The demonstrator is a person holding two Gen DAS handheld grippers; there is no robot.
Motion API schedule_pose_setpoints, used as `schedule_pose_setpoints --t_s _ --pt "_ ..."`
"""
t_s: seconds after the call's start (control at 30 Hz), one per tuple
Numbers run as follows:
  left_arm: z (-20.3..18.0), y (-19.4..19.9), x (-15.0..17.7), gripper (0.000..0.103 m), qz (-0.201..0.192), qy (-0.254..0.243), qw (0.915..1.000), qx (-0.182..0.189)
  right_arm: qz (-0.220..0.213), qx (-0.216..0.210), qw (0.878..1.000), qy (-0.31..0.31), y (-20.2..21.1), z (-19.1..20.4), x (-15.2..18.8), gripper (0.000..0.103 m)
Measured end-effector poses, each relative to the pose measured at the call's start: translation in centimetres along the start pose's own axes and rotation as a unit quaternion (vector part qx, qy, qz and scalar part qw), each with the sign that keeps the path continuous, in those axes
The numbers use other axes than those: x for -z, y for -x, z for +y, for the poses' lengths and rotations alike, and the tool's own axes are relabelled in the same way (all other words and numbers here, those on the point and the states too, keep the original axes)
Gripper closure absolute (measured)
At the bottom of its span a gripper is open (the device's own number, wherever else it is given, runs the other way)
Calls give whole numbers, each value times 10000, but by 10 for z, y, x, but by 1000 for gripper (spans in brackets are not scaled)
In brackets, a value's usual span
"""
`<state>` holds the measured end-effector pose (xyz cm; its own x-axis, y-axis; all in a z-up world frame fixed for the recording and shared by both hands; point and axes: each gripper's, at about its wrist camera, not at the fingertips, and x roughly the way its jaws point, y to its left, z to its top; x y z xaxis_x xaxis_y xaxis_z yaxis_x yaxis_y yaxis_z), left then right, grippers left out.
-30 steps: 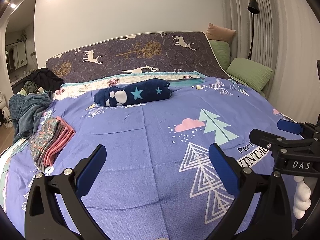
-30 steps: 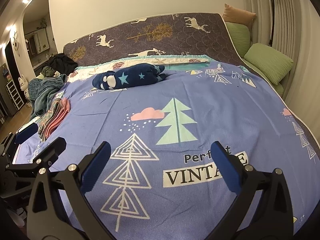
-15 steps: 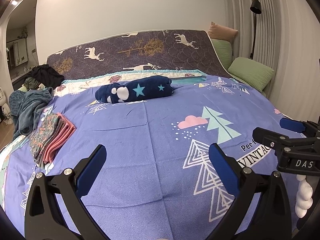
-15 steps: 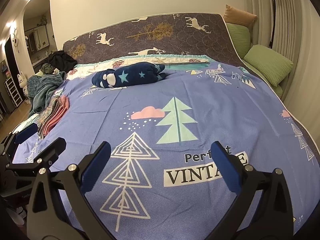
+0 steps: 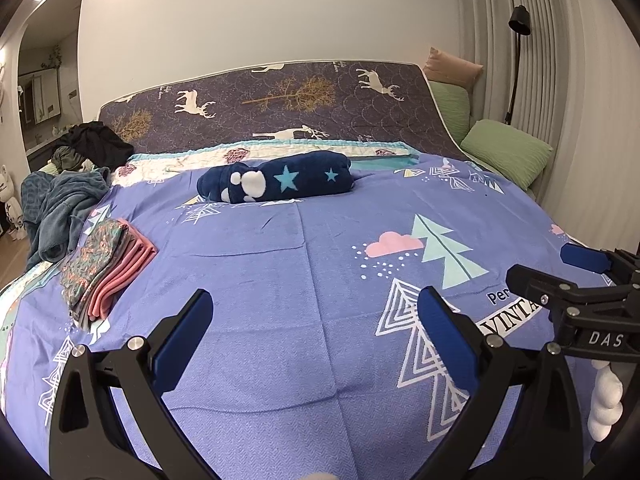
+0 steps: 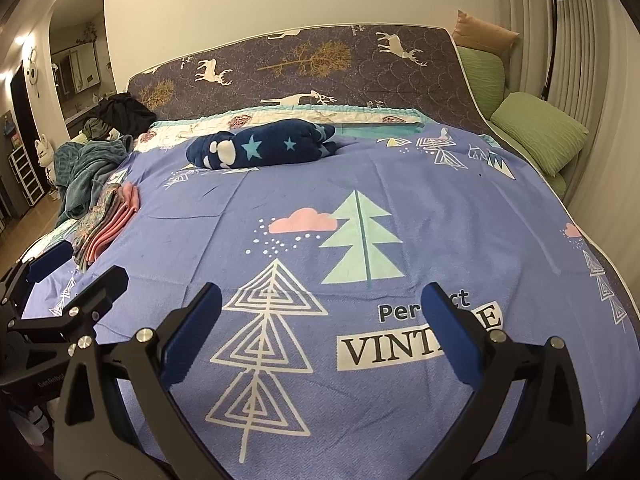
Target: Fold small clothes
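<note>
Both claws hover spread wide and empty over the near end of the bed: the left claw (image 5: 312, 324) toward the left side, the right claw (image 6: 320, 320) beside it above the printed lettering on the bedspread (image 6: 400, 208). Farther off, at the left edge, a small stack of folded clothes (image 5: 106, 266) lies flat, a floral piece on top of pink ones. Beyond it, at the far left corner, a loose heap of teal cloth (image 5: 60, 208) trails over the bed's edge, likely the next pieces to fold. Such garments look soft, light and limp; pinching them at corners or hems should serve best. A rolled navy blanket (image 5: 280, 178) with stars rests near the headboard (image 5: 280, 96).
</note>
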<state>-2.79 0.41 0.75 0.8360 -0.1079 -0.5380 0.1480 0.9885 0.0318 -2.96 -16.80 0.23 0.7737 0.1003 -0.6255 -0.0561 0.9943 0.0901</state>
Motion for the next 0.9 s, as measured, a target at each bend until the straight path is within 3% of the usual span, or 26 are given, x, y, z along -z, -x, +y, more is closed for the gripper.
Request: schedule_pose_setpoints --t_s 0.23,0.47,0.9 --pt "0 6 -3 1 -86 91 9997 -189 -305 -54 9995 53 11 2 -1 2" --pt "1 4 -3 1 -6 119 9990 -441 -929 349 9950 81 28 6 2 2" --pt "-6 9 -3 1 -25 8 9990 -442 -499 181 9986 -18 17 3 3 2"
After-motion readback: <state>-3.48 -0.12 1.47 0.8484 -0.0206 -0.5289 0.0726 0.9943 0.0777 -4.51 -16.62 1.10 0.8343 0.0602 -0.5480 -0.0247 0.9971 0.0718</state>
